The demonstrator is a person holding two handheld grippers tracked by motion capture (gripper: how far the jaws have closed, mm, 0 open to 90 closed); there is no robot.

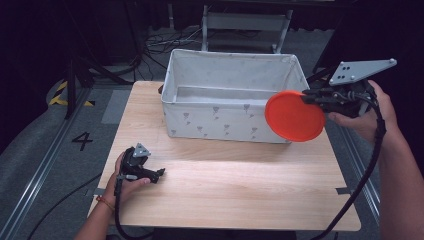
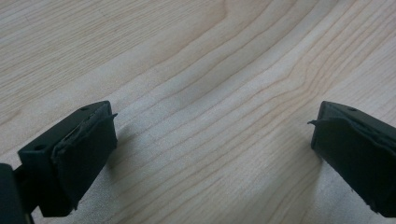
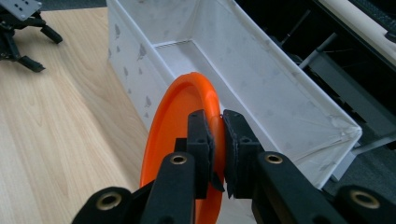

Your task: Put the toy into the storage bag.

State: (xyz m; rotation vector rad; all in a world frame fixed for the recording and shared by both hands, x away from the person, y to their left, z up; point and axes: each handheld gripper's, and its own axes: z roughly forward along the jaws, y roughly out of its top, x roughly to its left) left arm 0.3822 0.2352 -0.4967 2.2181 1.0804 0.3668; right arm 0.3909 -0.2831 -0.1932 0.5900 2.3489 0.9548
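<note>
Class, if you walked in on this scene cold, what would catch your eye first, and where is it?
The bright orange plate, held on edge in the air by the right gripper, just in front of the right end of the white fabric bin. The left gripper rests open on the wooden table, near its left edge.

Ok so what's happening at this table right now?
A person works with a gripper in each hand. The right gripper is clamped on the rim of an orange plate, holding it on edge in the air beside the near right corner of a white fabric bin. The bin looks empty. The left gripper rests on the wooden table with its jaws open and nothing between them.
</note>
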